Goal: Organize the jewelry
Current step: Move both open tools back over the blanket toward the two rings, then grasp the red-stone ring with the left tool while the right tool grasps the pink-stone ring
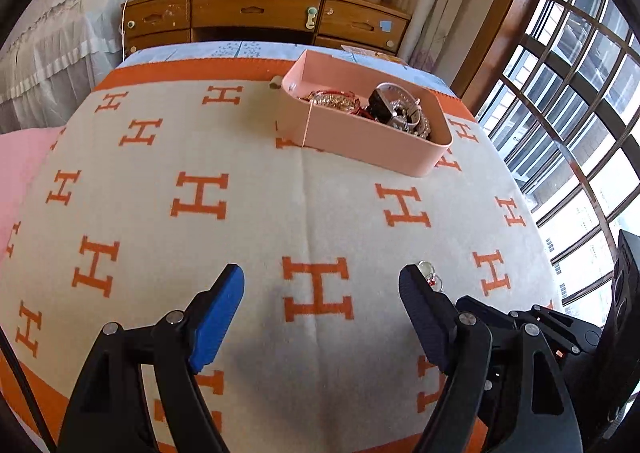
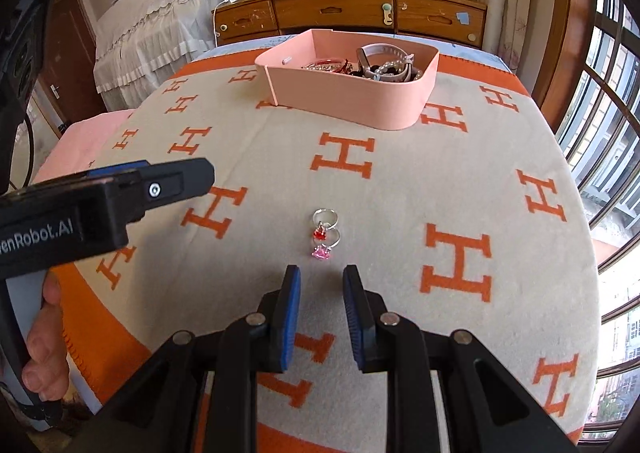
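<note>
A pink box (image 1: 360, 133) (image 2: 352, 101) holding bracelets, a watch and beads (image 1: 384, 109) stands at the far side of the blanket. Two rings lie on the blanket: one with a red stone (image 2: 322, 227) and one with a pink stone (image 2: 324, 251), touching each other. My right gripper (image 2: 320, 281) is open a little, empty, just short of the pink-stone ring. My left gripper (image 1: 320, 281) is wide open and empty above the blanket. The rings (image 1: 430, 275) peek out behind its right finger. The left gripper's body (image 2: 100, 205) shows at the left of the right wrist view.
A beige blanket with orange H marks (image 1: 200, 193) (image 2: 460, 253) covers the surface. A wooden dresser with drawers (image 1: 260, 13) (image 2: 340, 13) stands behind it. Windows with bars (image 1: 580, 113) lie to the right. A pink cloth (image 1: 20, 173) lies at the left.
</note>
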